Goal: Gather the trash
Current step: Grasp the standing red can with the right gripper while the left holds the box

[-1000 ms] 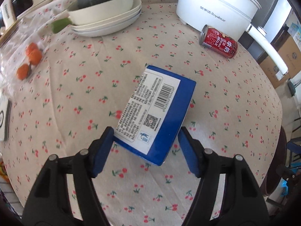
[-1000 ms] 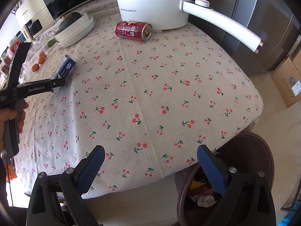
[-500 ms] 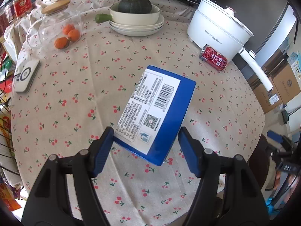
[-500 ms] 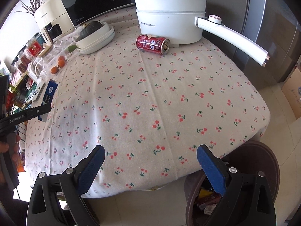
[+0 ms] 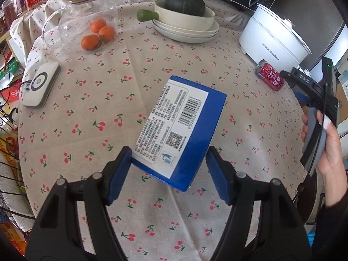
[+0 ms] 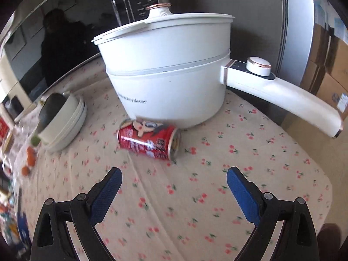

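My left gripper (image 5: 168, 167) is shut on a blue and white carton (image 5: 180, 130) and holds it up above the cherry-print tablecloth (image 5: 108, 100). A red drink can (image 6: 150, 141) lies on its side in front of the white electric pot (image 6: 167, 80); it also shows in the left wrist view (image 5: 269, 77). My right gripper (image 6: 174, 184) is open and empty, a short way in front of the can. The right gripper's body and the hand holding it (image 5: 322, 119) show at the right of the left wrist view.
Stacked white dishes with a dark green squash (image 5: 184, 13) stand at the back. A glass jar with oranges (image 5: 97, 32) and a white charger pad (image 5: 40, 84) are at the left. The pot's long handle (image 6: 282, 95) sticks out right. A dark bin (image 6: 330, 239) sits below the table edge.
My left gripper has lifted the carton up and back from the table. My right gripper has moved in from the table's edge toward the red can, which now looks much larger.
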